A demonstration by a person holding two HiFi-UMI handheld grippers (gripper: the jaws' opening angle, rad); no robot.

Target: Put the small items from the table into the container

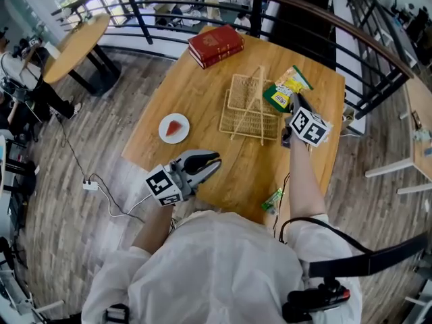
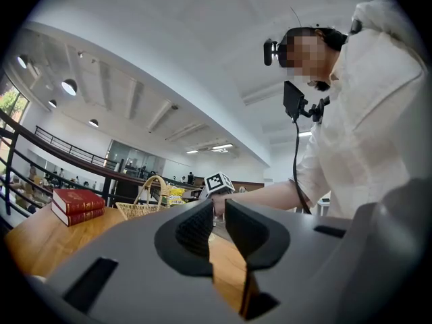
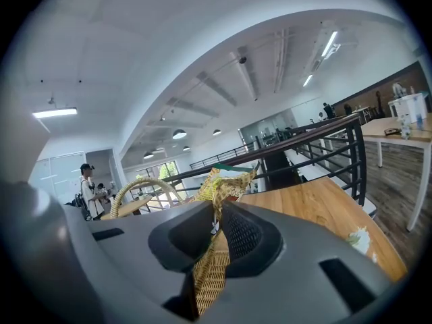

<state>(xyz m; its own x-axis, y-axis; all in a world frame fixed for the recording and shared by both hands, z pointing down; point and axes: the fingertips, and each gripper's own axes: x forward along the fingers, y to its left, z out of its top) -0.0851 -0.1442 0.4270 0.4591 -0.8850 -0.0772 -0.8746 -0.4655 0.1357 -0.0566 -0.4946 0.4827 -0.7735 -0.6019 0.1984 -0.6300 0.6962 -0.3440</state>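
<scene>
Pinching snack packet [image 3: 229, 179], right hand-held gripper [image 3: 216, 211]

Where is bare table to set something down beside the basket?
Bare wood lies between plate and basket, and on the near strip from left gripper to green sachet. Crowded along the basket's right side, where the right gripper holds the snack packet.

Head view looks steeply down on the table [image 1: 202, 93]. Both gripper views face low across it, sharing the basket [image 2: 140, 209].

left gripper [image 1: 214, 160] level, fingers [image 2: 191, 233] slightly apart, empty; right gripper [image 1: 295, 102] fingers [image 3: 246, 238] pinching snack packet [image 1: 289, 85].
</scene>
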